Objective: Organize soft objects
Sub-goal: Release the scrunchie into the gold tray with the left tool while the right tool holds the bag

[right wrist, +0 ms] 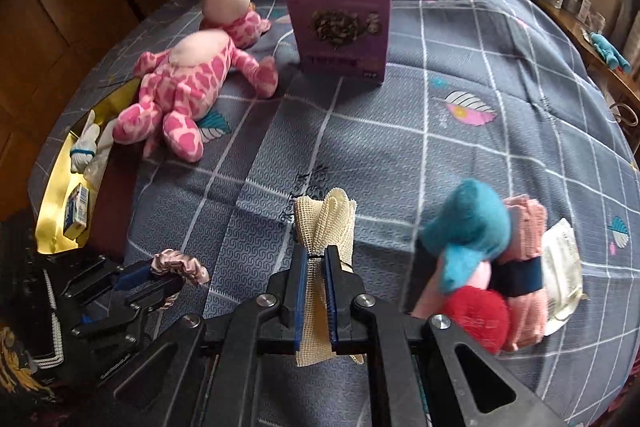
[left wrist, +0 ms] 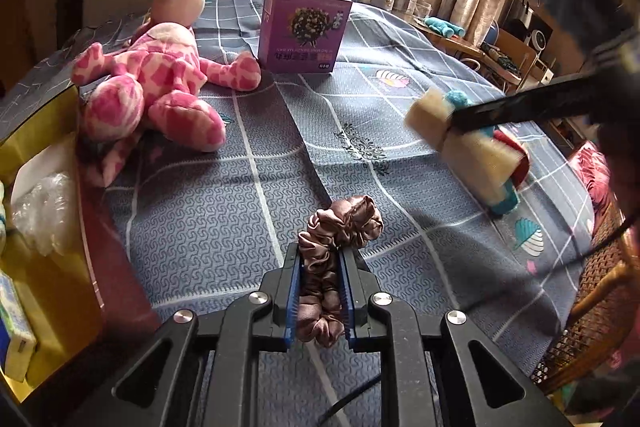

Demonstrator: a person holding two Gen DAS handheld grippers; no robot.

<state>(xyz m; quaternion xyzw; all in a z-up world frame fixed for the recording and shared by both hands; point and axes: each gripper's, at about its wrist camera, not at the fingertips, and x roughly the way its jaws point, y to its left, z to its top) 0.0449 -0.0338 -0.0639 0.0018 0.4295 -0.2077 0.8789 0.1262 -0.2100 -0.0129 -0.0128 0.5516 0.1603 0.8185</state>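
Left gripper (left wrist: 320,301): jaws clamped tight on a brown satin scrunchie (left wrist: 334,255), which bulges out past the fingertips; seen from the right wrist view, it sits at 8 o'clock, low over the bedspread.
Right gripper (right wrist: 316,295): jaws pinched on a cream mesh cloth (right wrist: 324,227); the cloth fans out above the tips and hangs below them.
Bedspread (right wrist: 460,155): grey-blue with a white grid; everything lies on it.
Pink plush toy (left wrist: 160,79): lying flat at 10 o'clock from the left gripper, one arm near the purple box.
Purple box (left wrist: 304,29): upright at 12 o'clock, near the far edge.
Soft pile (right wrist: 484,259): at 3 o'clock from the right gripper; a teal plush piece on top, a red pom-pom beneath, and rolled pink cloths with a dark band, all touching.
Yellow bin (right wrist: 56,211): at 9 o'clock off the bed's edge, holding a small carton and a white glove.
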